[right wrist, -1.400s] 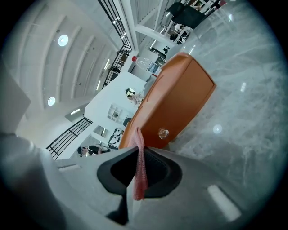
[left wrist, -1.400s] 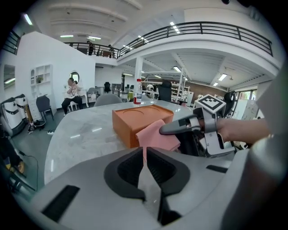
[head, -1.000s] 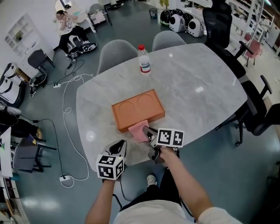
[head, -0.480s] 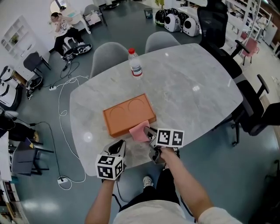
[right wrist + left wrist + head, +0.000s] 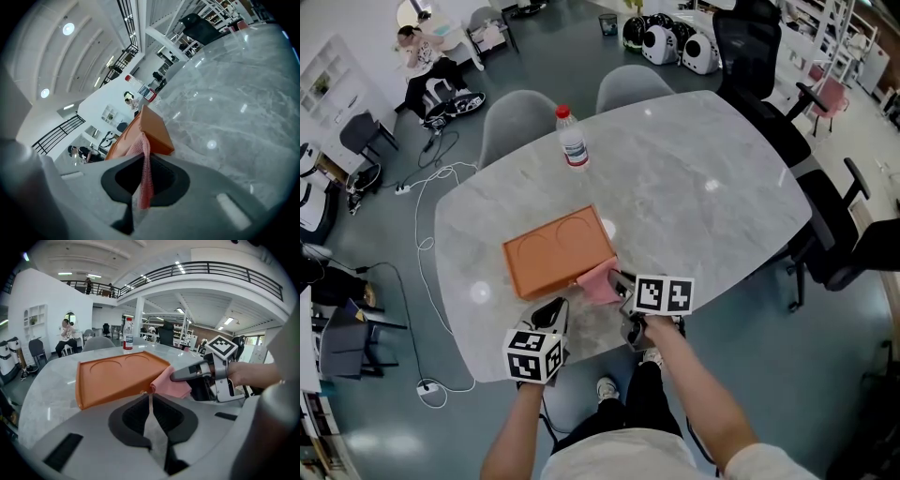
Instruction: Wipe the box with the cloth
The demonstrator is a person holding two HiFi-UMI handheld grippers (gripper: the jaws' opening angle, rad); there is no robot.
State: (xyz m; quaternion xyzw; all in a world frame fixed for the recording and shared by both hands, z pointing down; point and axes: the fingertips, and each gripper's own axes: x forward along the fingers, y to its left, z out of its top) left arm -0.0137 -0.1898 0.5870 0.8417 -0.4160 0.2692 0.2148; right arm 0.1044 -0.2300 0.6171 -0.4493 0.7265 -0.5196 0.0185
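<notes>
box [image 5: 558, 253] on table [image 5: 703, 187] | bottle [image 5: 573, 139] behind box | cloth [image 5: 600, 281] against box's near right corner

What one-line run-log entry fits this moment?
right claw: shut on cloth | cloth: at near corner of box | left claw: shut, empty

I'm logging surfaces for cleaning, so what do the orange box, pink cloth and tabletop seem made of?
Box: probably moulded plastic, matte orange, with two pressed-in arcs on top. Cloth: soft woven fabric; its mesh texture shows and it hangs limp. Tabletop: glossy grey-veined marble or marble-look slab, reflecting lights.
</notes>
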